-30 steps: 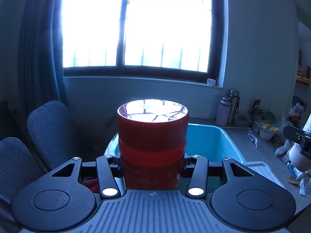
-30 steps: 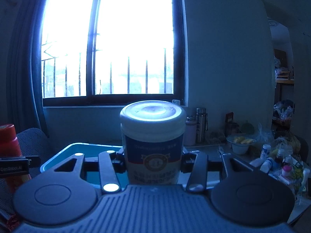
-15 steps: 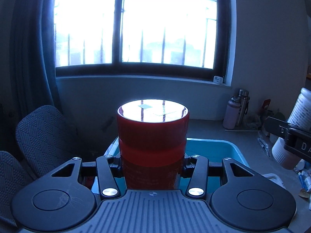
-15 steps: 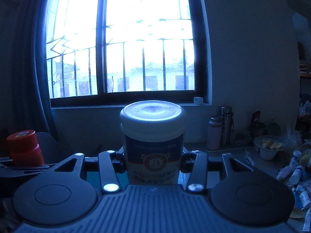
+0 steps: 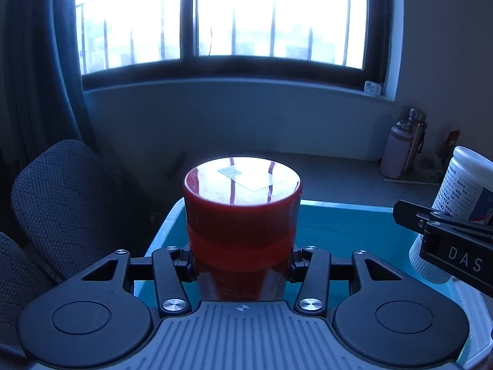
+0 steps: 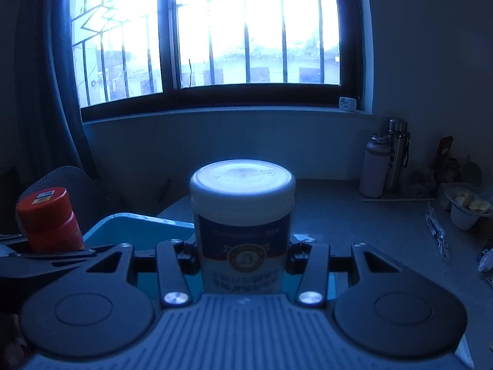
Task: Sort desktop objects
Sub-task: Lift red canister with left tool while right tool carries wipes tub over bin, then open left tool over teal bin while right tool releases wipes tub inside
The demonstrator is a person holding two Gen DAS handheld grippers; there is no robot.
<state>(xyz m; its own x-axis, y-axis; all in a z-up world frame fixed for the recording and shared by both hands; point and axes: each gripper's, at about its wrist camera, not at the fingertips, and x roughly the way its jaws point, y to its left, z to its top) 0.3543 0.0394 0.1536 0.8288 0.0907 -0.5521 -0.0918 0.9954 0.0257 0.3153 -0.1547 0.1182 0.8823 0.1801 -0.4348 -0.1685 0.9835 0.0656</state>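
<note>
Left gripper (image 5: 242, 266), held level, clamps an upright red canister (image 5: 242, 215) by its lower body above the blue bin (image 5: 354, 220). Right gripper (image 6: 242, 260), likewise level, grips an upright white-lidded jar (image 6: 242, 215) (blue label) over the same bin's near edge. Beyond: grey countertop (image 6: 339, 215), two flasks (image 6: 385, 162), barred window (image 6: 246, 30).

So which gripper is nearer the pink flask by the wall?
Right. The right gripper, holding the white jar, sits on the pink flask's side; the left gripper, with the red jar, is farther left.
</note>
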